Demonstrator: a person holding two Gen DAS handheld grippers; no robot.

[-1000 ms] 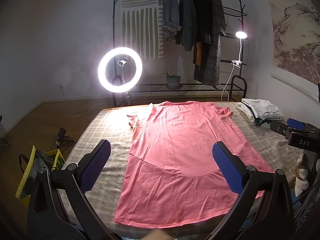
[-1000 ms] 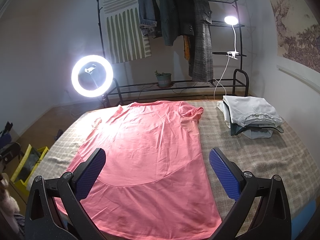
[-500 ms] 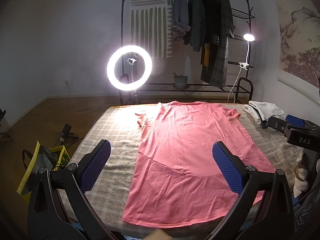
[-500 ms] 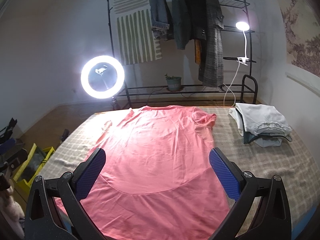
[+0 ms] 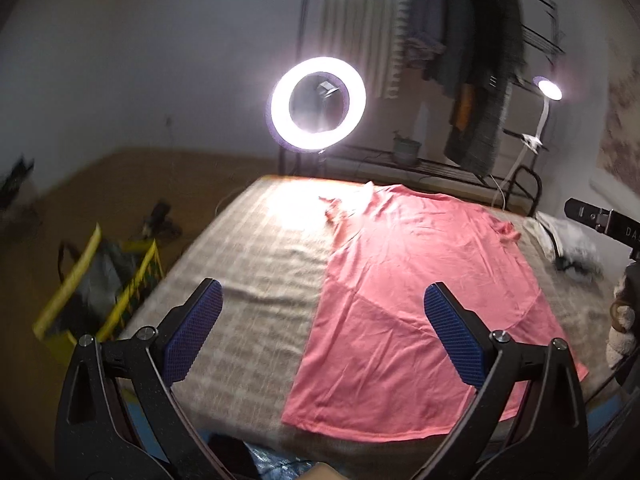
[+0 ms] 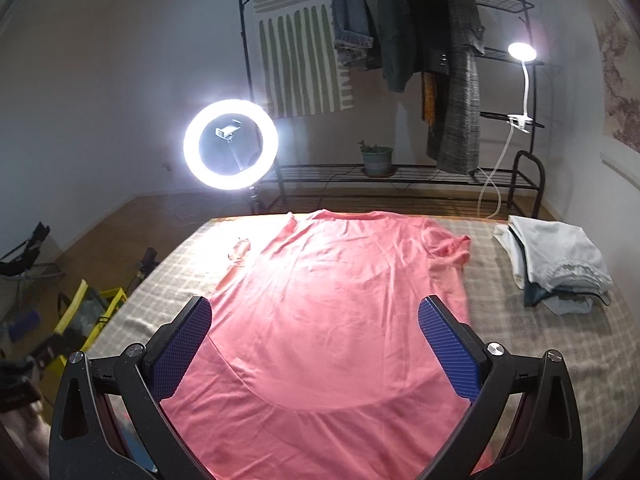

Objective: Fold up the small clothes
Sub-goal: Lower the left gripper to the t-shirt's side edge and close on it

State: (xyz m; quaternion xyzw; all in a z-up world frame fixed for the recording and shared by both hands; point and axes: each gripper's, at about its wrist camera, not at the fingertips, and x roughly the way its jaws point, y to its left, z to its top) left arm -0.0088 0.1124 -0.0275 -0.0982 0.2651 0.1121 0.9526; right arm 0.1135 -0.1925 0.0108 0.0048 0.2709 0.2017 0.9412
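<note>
Nearest the left wrist camera, the left claw [image 5: 322, 326] hangs above the bed with its blue-padded fingers spread wide apart and nothing between them; its left finger is over the bare checked bedcover [image 5: 256, 280], its right finger over the near part of the pink shirt [image 5: 416, 280]. The right claw [image 6: 316, 346] is likewise wide apart and empty, held above the middle of the pink shirt [image 6: 340, 312]. The shirt lies flat and spread out on the bed, hem toward the cameras, neckline at the far edge, one sleeve crumpled on each side. To its right, apart from it on the bedcover [image 6: 532, 344], sits a pile of folded clothes [image 6: 560, 264], pale on top. On the floor left of the bed is a yellow bag [image 6: 86, 312]. Beyond the far edge of the bed stand a lit ring light [image 6: 230, 144], a black garment rack [image 6: 404, 20] with hanging coats, a small potted plant [image 6: 376, 158] on its lower shelf, and a clip lamp [image 6: 522, 54].
</note>
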